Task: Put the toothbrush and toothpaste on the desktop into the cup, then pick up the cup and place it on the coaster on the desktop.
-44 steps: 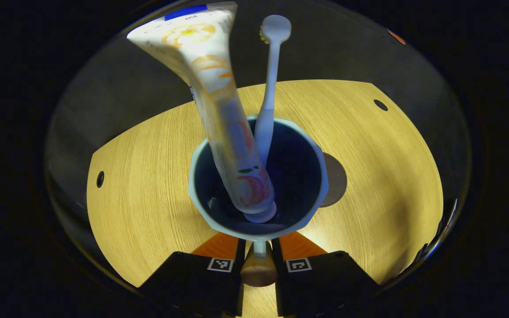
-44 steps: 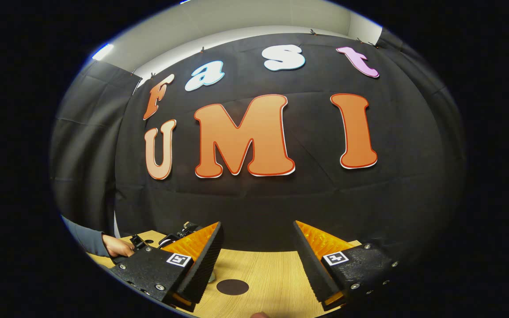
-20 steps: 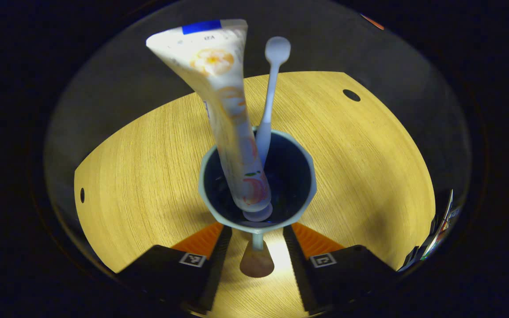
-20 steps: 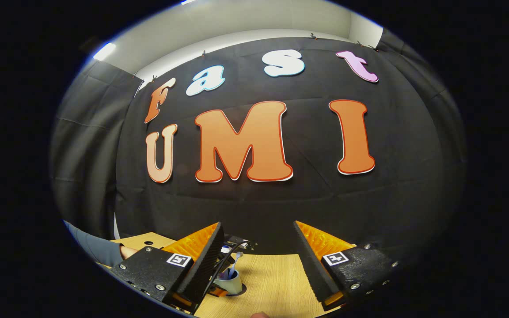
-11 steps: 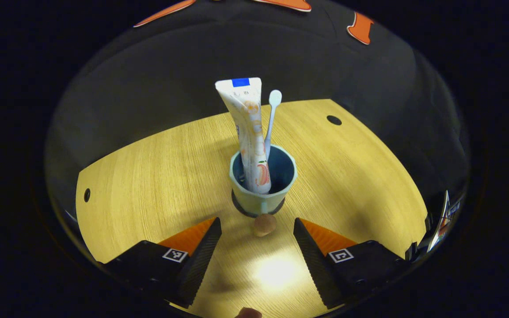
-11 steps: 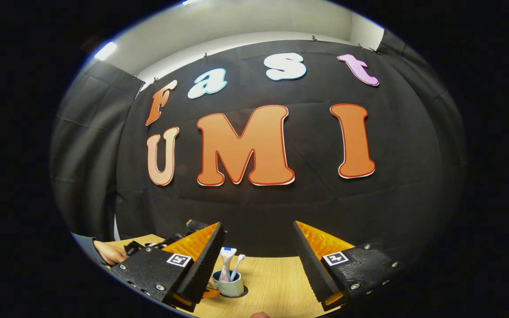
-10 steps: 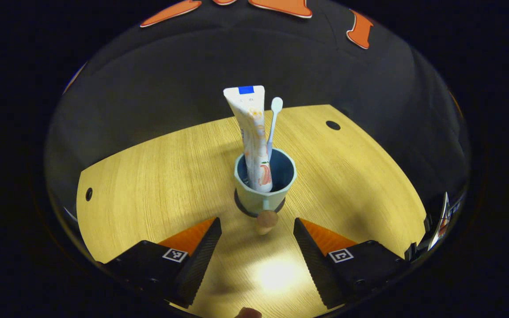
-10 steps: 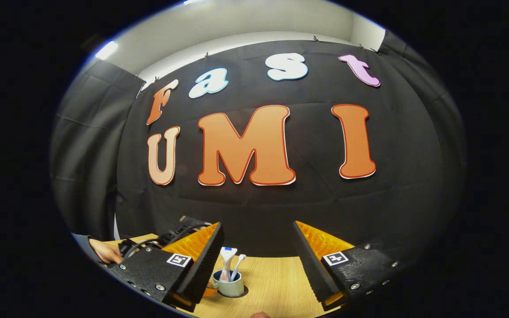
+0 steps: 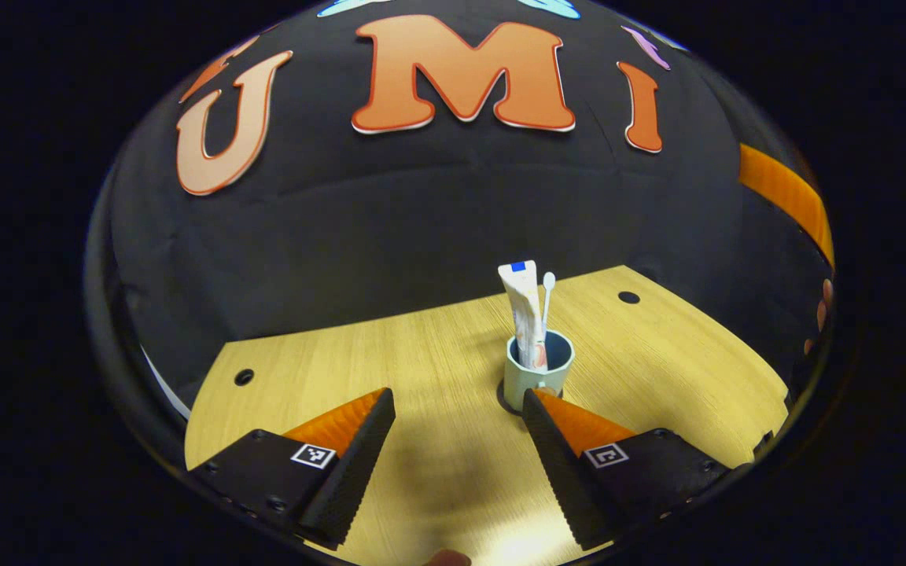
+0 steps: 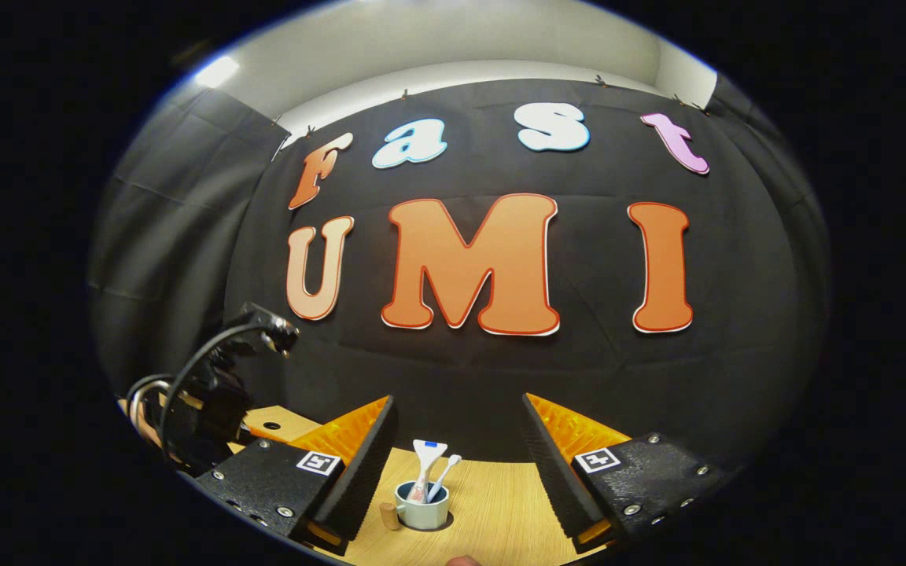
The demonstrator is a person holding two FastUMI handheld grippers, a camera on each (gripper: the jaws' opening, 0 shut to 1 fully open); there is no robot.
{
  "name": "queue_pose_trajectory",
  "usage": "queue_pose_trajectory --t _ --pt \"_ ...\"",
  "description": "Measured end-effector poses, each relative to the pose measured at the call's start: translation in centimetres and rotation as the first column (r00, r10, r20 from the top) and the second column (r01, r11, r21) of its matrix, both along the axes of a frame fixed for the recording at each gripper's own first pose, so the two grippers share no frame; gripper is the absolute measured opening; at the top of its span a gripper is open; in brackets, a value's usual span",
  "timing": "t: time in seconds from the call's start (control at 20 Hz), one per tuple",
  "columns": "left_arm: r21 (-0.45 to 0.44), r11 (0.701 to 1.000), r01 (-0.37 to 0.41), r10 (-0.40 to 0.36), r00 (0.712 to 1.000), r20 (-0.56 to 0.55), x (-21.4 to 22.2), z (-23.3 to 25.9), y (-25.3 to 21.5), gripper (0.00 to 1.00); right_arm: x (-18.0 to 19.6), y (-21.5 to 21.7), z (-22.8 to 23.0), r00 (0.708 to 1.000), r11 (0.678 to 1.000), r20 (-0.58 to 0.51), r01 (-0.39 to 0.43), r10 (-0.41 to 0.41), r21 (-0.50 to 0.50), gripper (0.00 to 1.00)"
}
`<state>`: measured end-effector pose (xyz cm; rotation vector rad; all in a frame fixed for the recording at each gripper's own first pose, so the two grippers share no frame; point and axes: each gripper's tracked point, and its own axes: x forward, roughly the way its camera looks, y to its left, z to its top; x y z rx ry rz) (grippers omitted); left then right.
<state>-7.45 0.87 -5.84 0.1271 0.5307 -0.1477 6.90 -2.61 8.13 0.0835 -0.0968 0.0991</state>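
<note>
Wooden desktop (image 9: 327, 369) carries the cup (image 9: 538, 377) on its coaster (image 9: 502, 401) — ahead of the left gripper (image 9: 457, 428); both grippers' fingers spread, empty — right gripper (image 10: 457, 460).

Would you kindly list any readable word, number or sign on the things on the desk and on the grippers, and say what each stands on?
Toothpaste tube: printed, with a blue band at its top end; any wording is too small to read.
Square markers on the fingers of the left gripper and right gripper: black-and-white code patterns, no words.
Cup and toothbrush: no text visible.
</note>
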Motion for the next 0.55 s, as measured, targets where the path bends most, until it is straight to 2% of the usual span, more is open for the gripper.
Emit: queue_pose_trajectory --t 0.15,0.25,0.3,0.4,0.5,0.55 --pt "-0.004 0.999 -0.033 0.033 0.991 0.128 -0.6 1.7 -0.9 0.98 -0.4 1.9 -0.1 0.999 0.999 -0.008 -0.035 0.035 0.003 0.93" --pt "-0.024 0.999 -0.038 0.042 0.984 0.172 -0.3 2.4 -0.8 0.97 -0.2 2.3 -0.1 1.0 0.999 -0.008 -0.029 0.028 -0.024 0.89" --pt "-0.036 0.998 -0.042 0.048 0.981 0.19 -0.3 2.6 -0.7 0.97 -0.3 2.6 0.0 0.999 0.999 -0.004 -0.032 0.032 -0.037 0.93" --pt "-0.067 0.997 -0.043 0.057 0.973 0.225 -0.4 3.4 -0.6 0.97 -0.5 3.1 0.2 0.999 0.998 0.007 -0.035 0.035 -0.053 0.93" --pt "-0.048 0.996 -0.07 0.08 0.962 0.26 -0.5 4.3 0.2 0.97 -0.3 3.3 0.2 0.999 0.998 0.012 -0.033 0.034 -0.057 0.93" --pt "-0.041 0.995 -0.095 0.103 0.952 0.289 -0.4 5.1 0.9 0.97 -0.1 3.3 0.2 0.999 0.998 0.01 -0.033 0.033 -0.053 0.89"
